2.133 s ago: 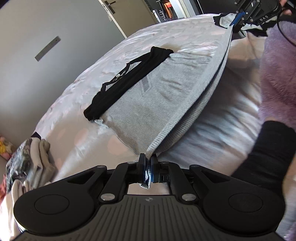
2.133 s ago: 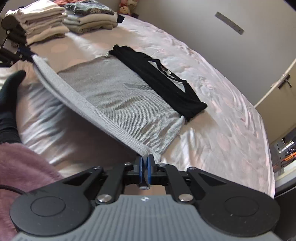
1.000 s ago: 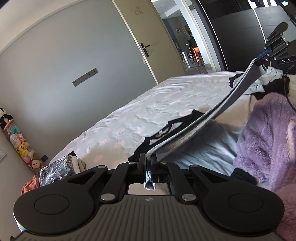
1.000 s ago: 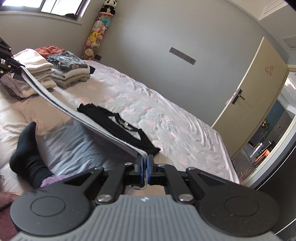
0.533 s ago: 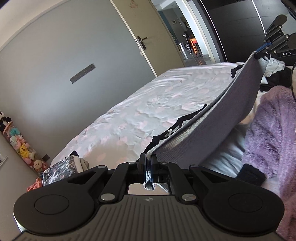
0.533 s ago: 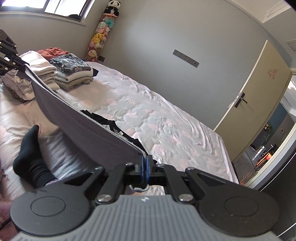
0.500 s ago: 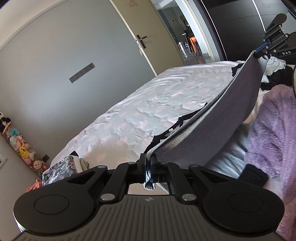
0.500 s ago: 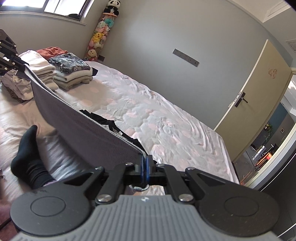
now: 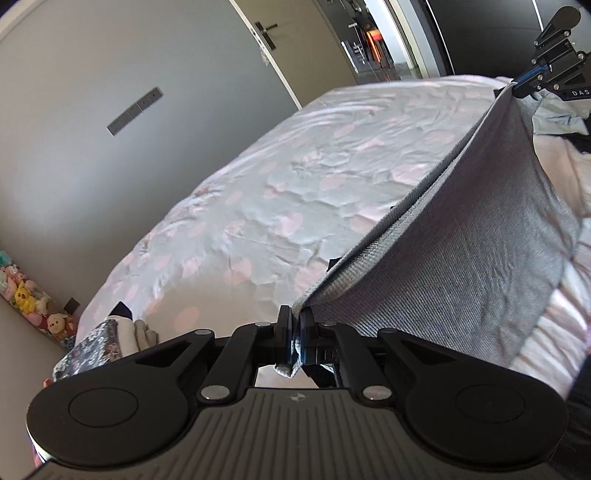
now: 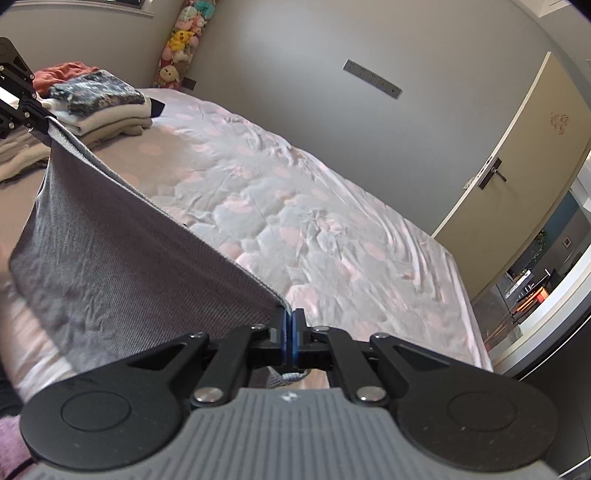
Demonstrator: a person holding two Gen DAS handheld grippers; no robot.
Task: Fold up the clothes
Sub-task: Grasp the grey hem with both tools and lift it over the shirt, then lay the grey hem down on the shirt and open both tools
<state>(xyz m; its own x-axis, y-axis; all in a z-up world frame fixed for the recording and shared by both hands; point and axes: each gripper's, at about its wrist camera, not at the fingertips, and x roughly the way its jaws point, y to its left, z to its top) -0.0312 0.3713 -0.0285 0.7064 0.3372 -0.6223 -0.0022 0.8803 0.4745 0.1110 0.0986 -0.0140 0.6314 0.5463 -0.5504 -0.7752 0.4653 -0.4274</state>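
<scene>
Pink-spotted bed (image 9: 280,192) beyond, gray garment (image 9: 461,266) hem stretched taut, left tool (image 9: 294,334) and right tool (image 10: 291,334) each pinching a corner.

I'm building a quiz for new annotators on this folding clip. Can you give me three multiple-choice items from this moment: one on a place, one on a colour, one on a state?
1. Where do the folded clothes sit?
A. on the bed, near the plush toys
B. on the floor by the door
C. on a chair

2. What colour is the garment being held?
A. red
B. grey
C. white

3. How is the garment held?
A. lying flat on the bed
B. pinched by one hand-held gripper only
C. lifted and stretched between both hand-held grippers

Answers:
1. A: the stack rests on the bed, with the plush toys against the wall behind it.
2. B: the knit fabric is grey in both views.
3. C: the left hand-held gripper and the right hand-held gripper are each shut on a corner, and the cloth hangs between them above the bed.
</scene>
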